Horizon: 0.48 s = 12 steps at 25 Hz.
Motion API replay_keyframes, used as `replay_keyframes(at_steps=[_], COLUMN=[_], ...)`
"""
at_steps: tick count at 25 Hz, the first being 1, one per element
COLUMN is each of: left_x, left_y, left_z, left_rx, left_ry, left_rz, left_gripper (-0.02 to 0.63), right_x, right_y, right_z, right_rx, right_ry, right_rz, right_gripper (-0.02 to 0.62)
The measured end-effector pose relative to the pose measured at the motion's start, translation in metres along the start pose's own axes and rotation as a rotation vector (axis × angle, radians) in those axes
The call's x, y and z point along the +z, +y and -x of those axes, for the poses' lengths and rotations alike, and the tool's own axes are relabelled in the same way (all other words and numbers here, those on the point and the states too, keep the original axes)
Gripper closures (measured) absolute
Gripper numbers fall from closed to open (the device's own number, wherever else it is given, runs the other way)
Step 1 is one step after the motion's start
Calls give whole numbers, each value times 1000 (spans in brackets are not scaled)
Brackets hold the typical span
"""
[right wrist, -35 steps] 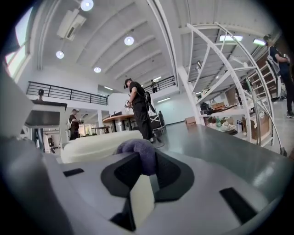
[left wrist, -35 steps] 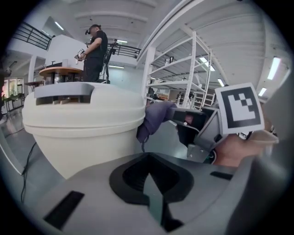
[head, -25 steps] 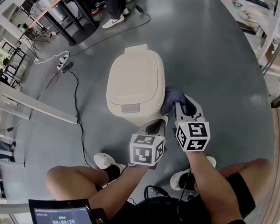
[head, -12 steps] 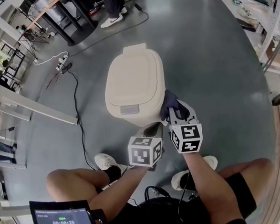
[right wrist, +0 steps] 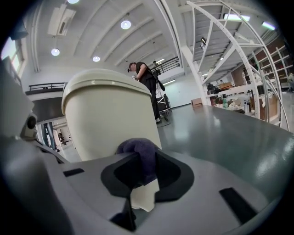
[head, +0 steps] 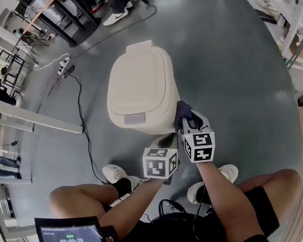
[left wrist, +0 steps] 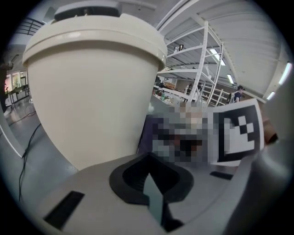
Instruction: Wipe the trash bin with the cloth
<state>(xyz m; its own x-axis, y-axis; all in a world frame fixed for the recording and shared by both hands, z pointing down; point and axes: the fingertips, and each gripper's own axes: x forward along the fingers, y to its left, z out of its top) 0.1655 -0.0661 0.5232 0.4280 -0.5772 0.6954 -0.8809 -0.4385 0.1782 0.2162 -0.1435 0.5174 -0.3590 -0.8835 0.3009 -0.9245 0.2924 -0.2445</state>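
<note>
The right gripper (right wrist: 140, 176) has its jaws pinched on a bunched dark purple cloth (right wrist: 138, 153). The cloth bulges out past the tips and lies against the lower side wall of the trash bin (right wrist: 108, 117), which is straight ahead of them. The left gripper (left wrist: 149, 181) has its jaws pressed together with nothing between them. The same cream wall rises just ahead and to the left of its tips, but I cannot tell whether they touch it. In the head view the two grippers sit side by side at the near foot of the bin, with the cloth on the bin's right flank.

The step in hand looks like the wiping itself, on the side wall. The shut lid (head: 138, 75), up above both sets of jaws, remains to be reached from here.

The next move probably calls for dragging the cloth along the curved wall with steady pressure. The wad should follow the curve so that it, and not the hard jaw tips, rubs the plastic. The bin stands free on the grey floor (head: 231, 71) and looks light, so the empty left jaws may need to brace it against sliding.

Farther out, a black cable (head: 84, 125) trails across the floor left of the jaws. Beyond the bin stand white shelving (right wrist: 216, 50) and a person (right wrist: 146, 80).
</note>
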Motion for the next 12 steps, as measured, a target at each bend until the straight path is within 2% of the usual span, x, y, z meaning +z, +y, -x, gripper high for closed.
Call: replay_keyframes(at_steps=[12], left_x=[-46], left_y=[15], left_z=[-40], left_rx=[14], left_ry=[108], left_rz=[1], left_gripper=[609], right_x=[-79], right_y=[-20], right_z=[-29], right_rx=[20], right_ry=[191], right_rz=[-6], right_gripper=[529])
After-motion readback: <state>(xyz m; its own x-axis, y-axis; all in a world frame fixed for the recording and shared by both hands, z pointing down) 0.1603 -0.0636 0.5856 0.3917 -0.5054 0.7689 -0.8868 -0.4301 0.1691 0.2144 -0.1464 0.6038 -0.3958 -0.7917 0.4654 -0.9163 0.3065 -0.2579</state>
